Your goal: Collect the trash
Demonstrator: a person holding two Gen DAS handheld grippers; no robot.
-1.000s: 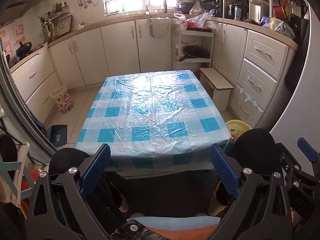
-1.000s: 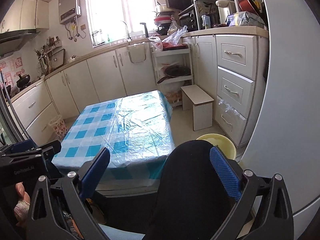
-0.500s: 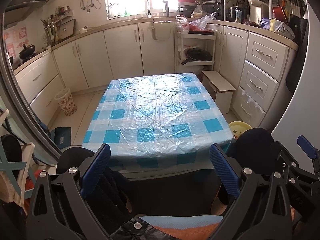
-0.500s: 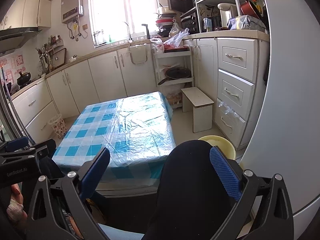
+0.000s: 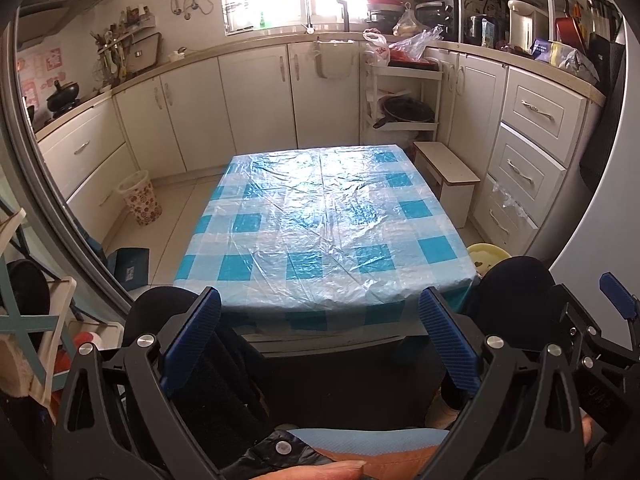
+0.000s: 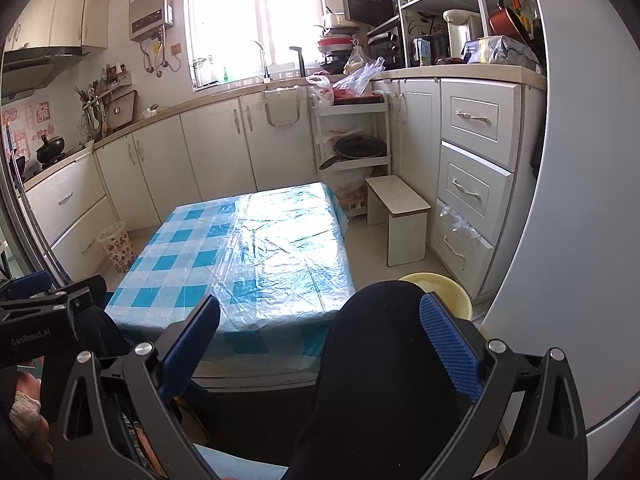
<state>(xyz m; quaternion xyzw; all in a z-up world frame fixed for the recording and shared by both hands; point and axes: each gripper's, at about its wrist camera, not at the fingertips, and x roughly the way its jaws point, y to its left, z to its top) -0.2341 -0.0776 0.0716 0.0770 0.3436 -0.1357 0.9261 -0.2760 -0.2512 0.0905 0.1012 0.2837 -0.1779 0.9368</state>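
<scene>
A low table (image 5: 320, 216) (image 6: 256, 252) with a blue-and-white checked plastic cover fills the middle of both views; I see no loose trash on it. A flowered wastebasket (image 5: 138, 202) (image 6: 116, 246) stands on the floor at the left, against the cabinets. My left gripper (image 5: 320, 332) is open with nothing between its blue pads, held near the table's front edge above the person's knees. My right gripper (image 6: 320, 336) is also open and holds nothing, over the right knee. The other gripper shows at the edge of each view.
White cabinets (image 5: 256, 100) line the back and both sides. A small white stool (image 5: 446, 184) (image 6: 398, 216) and a yellow basin (image 5: 486, 254) (image 6: 440, 288) stand right of the table. A dark dustpan (image 5: 130, 266) lies on the floor at left. A shelf cart (image 6: 352, 136) holds pans.
Both views have tilted up and shifted slightly, so the table sits a little lower and further right in the left wrist view. Both grippers stay open.
</scene>
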